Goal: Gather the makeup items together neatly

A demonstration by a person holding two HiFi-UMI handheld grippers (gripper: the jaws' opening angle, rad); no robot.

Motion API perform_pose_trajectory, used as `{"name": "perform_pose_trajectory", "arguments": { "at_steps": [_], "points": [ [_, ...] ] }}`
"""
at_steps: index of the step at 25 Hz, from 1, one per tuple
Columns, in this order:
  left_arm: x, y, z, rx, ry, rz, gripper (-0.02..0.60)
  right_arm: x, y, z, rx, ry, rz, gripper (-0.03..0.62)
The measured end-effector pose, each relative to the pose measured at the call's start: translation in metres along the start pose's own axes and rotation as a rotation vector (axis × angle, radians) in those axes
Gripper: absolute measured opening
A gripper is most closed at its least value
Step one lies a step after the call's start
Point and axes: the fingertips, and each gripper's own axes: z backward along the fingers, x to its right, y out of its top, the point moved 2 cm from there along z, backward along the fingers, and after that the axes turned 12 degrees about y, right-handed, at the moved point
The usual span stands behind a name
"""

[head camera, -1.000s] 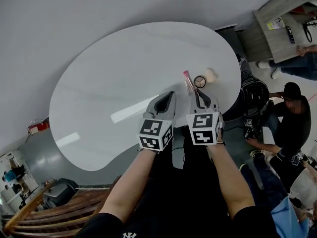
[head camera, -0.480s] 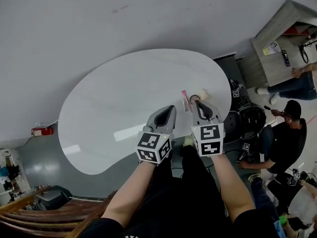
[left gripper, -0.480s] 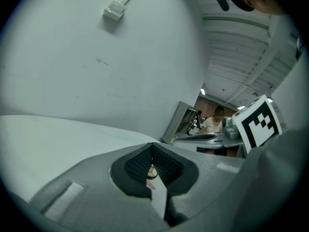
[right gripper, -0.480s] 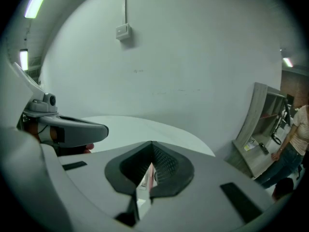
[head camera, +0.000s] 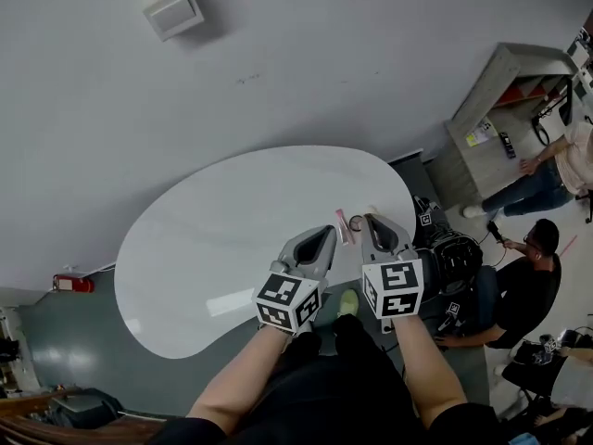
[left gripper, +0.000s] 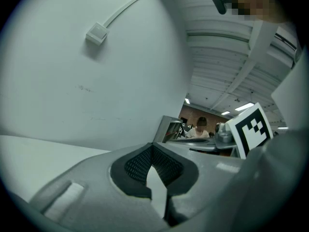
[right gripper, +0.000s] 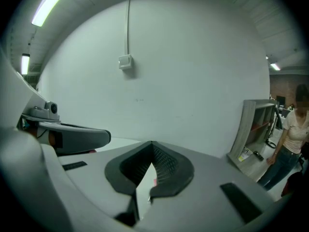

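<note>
1. Left gripper (head camera: 324,235): jaws closed tip to tip, nothing between them. Its own view shows only wall and a strip of table past the pads.
2. Right gripper (head camera: 371,221): same, closed and empty.
3. Both hang side by side in the air over the near edge of the table (head camera: 213,239), touching nothing.
4. Makeup items: a pink tube (head camera: 341,224) and a small round ring-shaped piece (head camera: 356,222) lie just beside each other at the table's right end, close to its near edge.
5. The right gripper covers the spot just past them, so I can't tell if another piece sits there.
6. No stray items show anywhere else on the table.
7. Progress, my read: gathering looks done or nearly so. Everything visible is in one tight cluster and nothing is in hand.
8. Left, if anything: a tidy-up nudge to line up the tube and the ring. They're too small here to judge how neat the cluster is.
</note>
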Motion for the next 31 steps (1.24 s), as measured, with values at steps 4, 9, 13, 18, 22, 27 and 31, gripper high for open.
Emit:
{"name": "perform_pose_trajectory", "arguments": {
  "at_steps": [4, 9, 13, 18, 22, 27, 31],
  "points": [
    [0.008, 0.019, 0.023, 0.028, -0.04, -0.021, 0.008, -0.022, 0.024, 0.024, 0.063, -0.017, 0.018, 0.014],
    [0.011, 0.04, 0.053, 0.05, -0.071, -0.052, 0.008, -0.051, 0.054, 0.05, 0.141, -0.02, 0.038, 0.014],
    [0.012, 0.057, 0.071, 0.074, -0.085, -0.055, 0.008, -0.065, 0.075, 0.064, 0.196, -0.014, 0.058, 0.014],
    [0.012, 0.084, 0.086, 0.117, -0.1, -0.056, 0.008, -0.071, 0.091, 0.073, 0.226, -0.006, 0.067, 0.014],
    [0.011, 0.103, 0.093, 0.174, -0.103, -0.068, 0.008, -0.073, 0.099, 0.073, 0.245, -0.001, 0.073, 0.014],
    [0.012, 0.12, 0.102, 0.211, -0.101, -0.082, 0.008, -0.081, 0.116, 0.078, 0.267, 0.008, 0.099, 0.014],
    [0.014, 0.126, 0.111, 0.217, -0.105, -0.085, 0.008, -0.09, 0.125, 0.082, 0.276, 0.013, 0.115, 0.014]
  ]
}}
